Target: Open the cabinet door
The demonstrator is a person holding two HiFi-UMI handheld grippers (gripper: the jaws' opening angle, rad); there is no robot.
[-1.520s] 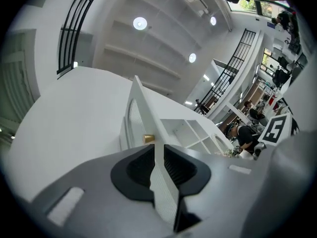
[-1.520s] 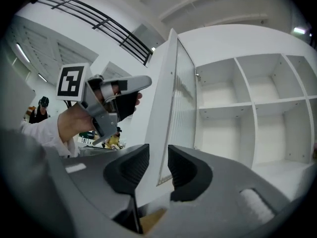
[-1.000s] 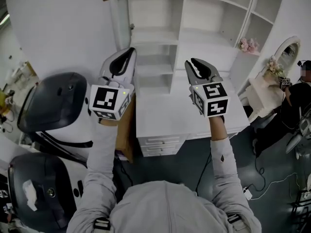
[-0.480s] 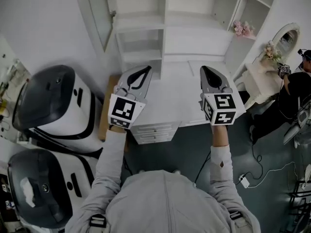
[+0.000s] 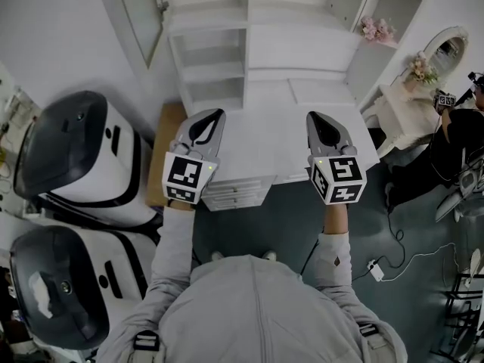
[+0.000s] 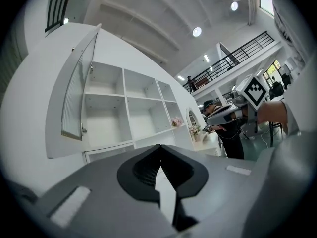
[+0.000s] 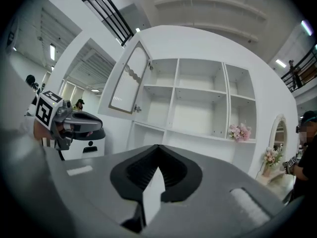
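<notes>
The left gripper [image 6: 159,150] has its jaws pressed together on nothing, and so does the right gripper [image 7: 158,150] (no handle or door edge sits between either pair). Both point level, side by side in front of the cabinet [image 5: 247,29], over the desk [image 5: 257,142] at its foot, and touch neither. The cabinet door [image 6: 78,90] hangs at the cabinet's upper left, swung wide off the shelves and well apart from both grippers. This looks like a rest pose: with the door open, nothing needs gripping.

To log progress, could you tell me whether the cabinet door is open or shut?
Open: the cabinet door stands swung outward, leaving the shelves exposed.
</notes>
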